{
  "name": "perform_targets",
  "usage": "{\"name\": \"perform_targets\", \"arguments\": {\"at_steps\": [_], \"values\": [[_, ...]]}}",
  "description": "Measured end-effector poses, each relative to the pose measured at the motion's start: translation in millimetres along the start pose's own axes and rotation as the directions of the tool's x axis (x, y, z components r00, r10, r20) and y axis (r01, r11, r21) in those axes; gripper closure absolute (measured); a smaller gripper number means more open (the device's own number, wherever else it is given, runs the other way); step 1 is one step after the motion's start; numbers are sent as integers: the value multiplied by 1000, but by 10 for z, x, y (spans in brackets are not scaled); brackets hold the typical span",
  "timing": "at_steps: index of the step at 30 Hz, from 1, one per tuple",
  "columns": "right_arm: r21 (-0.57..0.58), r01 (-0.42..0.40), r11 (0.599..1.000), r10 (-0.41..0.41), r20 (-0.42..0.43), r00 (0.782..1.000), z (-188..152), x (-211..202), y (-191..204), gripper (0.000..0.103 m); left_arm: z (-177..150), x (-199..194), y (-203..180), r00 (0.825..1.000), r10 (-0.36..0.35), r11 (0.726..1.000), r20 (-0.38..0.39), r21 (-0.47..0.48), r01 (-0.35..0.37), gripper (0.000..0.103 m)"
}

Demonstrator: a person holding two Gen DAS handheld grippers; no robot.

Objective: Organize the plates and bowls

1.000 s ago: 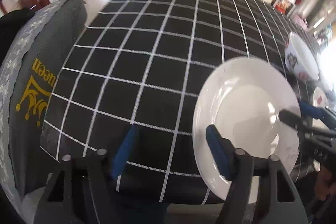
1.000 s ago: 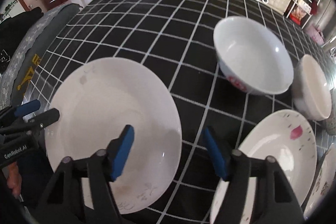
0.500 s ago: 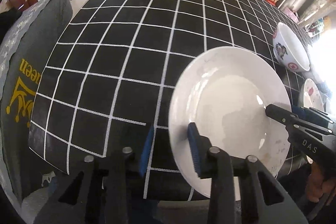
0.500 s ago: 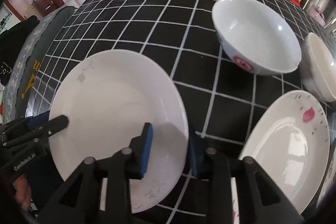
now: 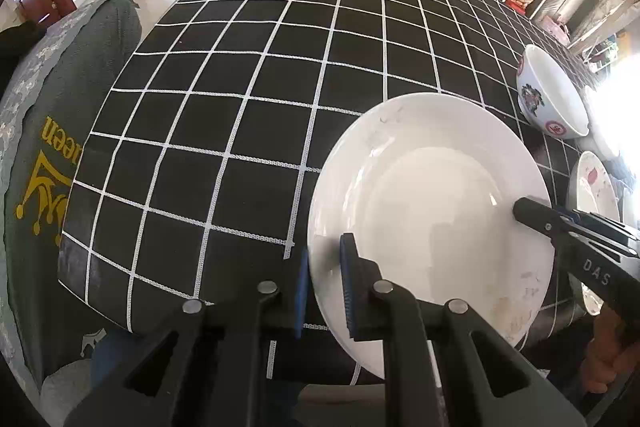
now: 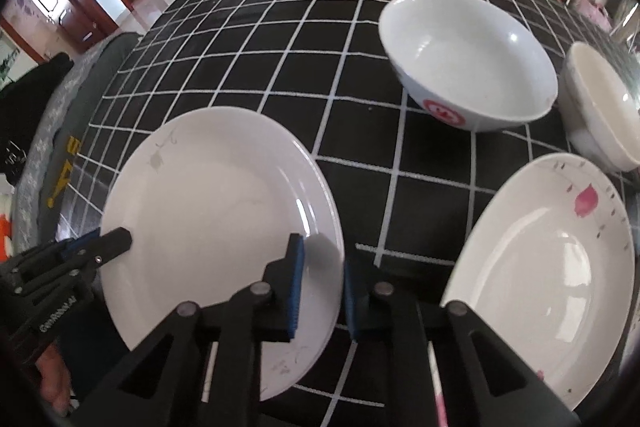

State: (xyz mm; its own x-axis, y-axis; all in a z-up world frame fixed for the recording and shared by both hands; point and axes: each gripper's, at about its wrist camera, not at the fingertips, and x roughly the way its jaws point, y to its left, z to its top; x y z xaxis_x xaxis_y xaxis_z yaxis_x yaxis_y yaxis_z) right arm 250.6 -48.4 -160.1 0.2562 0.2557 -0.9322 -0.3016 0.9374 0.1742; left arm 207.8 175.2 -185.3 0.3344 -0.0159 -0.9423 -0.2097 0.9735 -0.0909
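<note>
Left wrist view: "DAS" is read on the right gripper (image 5: pixel 524 213), and the white plate (image 5: pixel 432 195) is pinched at opposite rims by it and the left gripper (image 5: pixel 325 287).

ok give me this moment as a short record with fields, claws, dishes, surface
left claw: closed on the left rim of the plain white plate
right claw: closed on the same plate's right rim
plate state: held from both sides, low over the table; lifted or resting, cannot tell
other plate: pink petal plate, to the right, untouched
bowls: red-emblem bowl behind it, plain white bowl further right, both upright
surface: black tablecloth with white grid
</note>
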Motion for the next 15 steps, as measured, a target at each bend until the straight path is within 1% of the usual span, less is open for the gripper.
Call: {"name": "perform_targets", "arguments": {"at_steps": [6,15], "values": [[-18,5,1000,-4,26,1000,33,-87,-32,83,30,-46,-8,1000,-5,1000,16,-13,5,91],[18,-6,1000,6,9,1000,13,-47,-105,84,30,11,-47,1000,-8,1000,5,-10,8,92]]}}
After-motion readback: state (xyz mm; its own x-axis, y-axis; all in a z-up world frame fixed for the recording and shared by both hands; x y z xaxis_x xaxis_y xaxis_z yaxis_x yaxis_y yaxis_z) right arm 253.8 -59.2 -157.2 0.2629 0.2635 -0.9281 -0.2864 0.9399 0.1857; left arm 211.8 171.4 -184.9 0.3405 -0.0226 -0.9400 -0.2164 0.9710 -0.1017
